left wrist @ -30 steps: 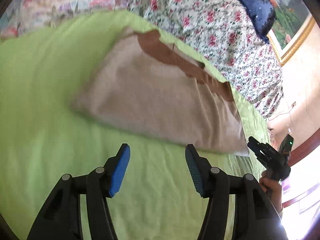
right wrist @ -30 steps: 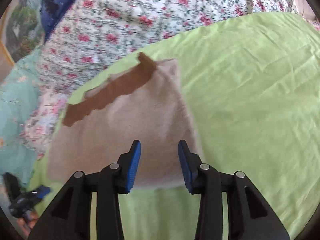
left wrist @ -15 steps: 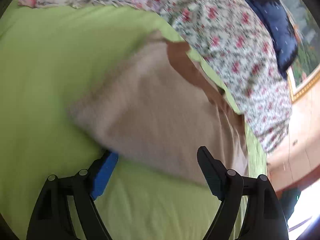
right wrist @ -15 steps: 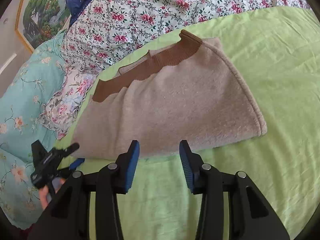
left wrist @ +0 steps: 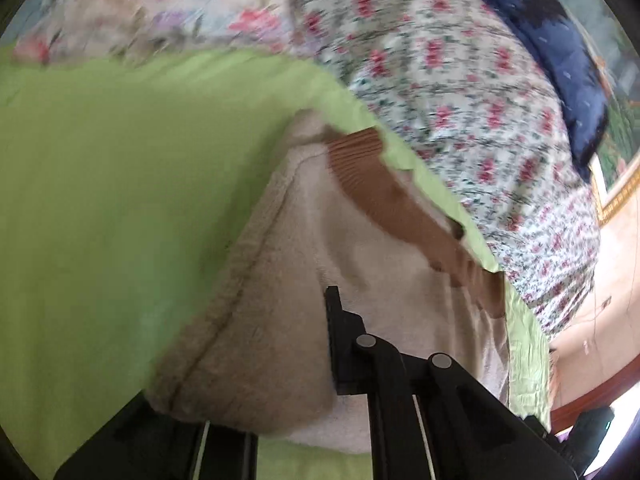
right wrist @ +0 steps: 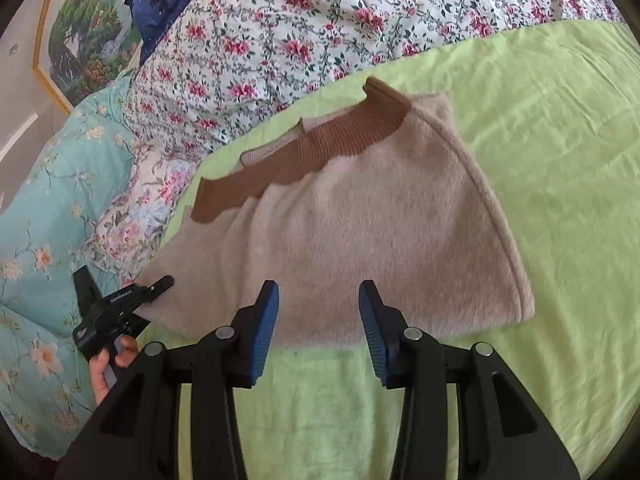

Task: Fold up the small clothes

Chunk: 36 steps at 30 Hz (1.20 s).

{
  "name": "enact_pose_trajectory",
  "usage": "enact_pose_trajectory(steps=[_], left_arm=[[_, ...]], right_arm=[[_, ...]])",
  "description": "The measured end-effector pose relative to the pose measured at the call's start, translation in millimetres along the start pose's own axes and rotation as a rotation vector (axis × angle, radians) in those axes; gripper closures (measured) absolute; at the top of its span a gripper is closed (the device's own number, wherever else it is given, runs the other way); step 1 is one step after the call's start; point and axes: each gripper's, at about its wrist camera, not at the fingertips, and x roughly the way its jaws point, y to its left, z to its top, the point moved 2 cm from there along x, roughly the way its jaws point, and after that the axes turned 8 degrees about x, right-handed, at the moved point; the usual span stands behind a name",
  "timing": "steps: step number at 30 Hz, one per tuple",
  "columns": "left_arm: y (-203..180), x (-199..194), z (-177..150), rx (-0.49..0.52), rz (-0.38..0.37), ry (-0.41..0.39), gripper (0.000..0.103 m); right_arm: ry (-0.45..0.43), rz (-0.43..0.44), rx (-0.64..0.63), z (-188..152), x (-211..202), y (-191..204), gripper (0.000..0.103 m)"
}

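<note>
Right wrist view: at far left a hand (right wrist: 106, 364) holds the left gripper (right wrist: 162, 283), clamped on the corner of the beige knit garment (right wrist: 340, 232) lying folded on the green sheet (right wrist: 560, 160). Further right, the right gripper (right wrist: 318, 320) hovers with jaws apart over the garment's near edge, pinching nothing.
</note>
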Motion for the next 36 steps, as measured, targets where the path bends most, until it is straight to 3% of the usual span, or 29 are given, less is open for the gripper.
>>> enact_pose_trajectory(steps=[4,9,11,14,16,19,23,26,29,33,36], left_arm=[[-56.9,-14.7,4.2,0.159,-0.066,-0.027,0.095],[-136.4,-1.5,-17.1,0.384,-0.105,0.019,0.095],[-158.2,12.5,-30.9,0.459,-0.094,0.052,0.095],[-174.6,29.9,-48.6,0.528,-0.1,0.093,0.095],[-178.5,39.9,-57.5,0.541,-0.114,0.125,0.095],[-176.8,44.5,-62.2,0.544,-0.115,0.128,0.095],[-170.6,43.3,-55.8,0.505,-0.139,0.127,0.095],[-162.6,32.6,-45.2,0.446,-0.175,0.107,0.095],[-157.6,21.8,-35.8,0.404,-0.202,0.087,0.095],[-161.6,17.8,-32.6,0.422,-0.195,0.074,0.095],[-167.0,19.4,-34.7,0.437,-0.19,0.077,0.095]], right_arm=[[0.05,0.051,0.025,26.7,9.2,-3.2,0.06],[0.151,0.198,0.054,64.5,38.7,7.9,0.058],[0.194,0.243,0.062,78.8,58.4,15.8,0.042],[0.271,0.31,0.07,92.6,89.8,28.9,0.034],[0.33,0.329,0.08,98.3,117.6,36.8,0.033],[0.401,0.281,0.076,98.0,155.0,46.0,0.033],[0.42,0.264,0.08,97.4,183.3,55.9,0.037],[0.412,0.283,0.113,101.4,183.8,53.4,0.037],[0.396,0.245,0.115,100.9,171.8,46.4,0.035],[0.433,0.324,0.153,99.7,165.0,50.3,0.031],[0.456,0.276,0.13,100.7,180.6,60.7,0.033]])
